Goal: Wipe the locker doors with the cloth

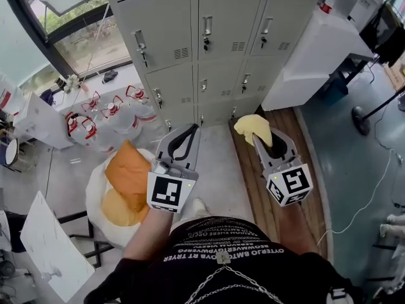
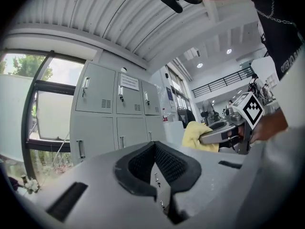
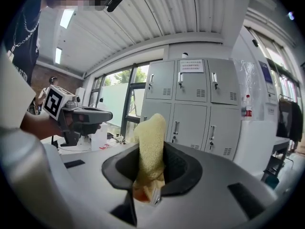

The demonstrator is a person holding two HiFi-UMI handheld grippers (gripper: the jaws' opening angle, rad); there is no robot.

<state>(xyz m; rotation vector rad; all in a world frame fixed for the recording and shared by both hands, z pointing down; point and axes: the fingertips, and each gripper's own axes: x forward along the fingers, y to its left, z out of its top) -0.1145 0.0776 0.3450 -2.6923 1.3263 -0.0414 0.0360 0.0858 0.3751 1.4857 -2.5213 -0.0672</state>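
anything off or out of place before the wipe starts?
Nothing stands out. The grey metal locker doors all look shut; the yellow cloth is clamped in the right gripper; the left gripper is shut and empty.

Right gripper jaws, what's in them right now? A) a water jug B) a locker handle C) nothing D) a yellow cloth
D: the right gripper view shows the yellow cloth pinched between the jaws of the right gripper, and the head view shows it bunched up past the jaw tips.
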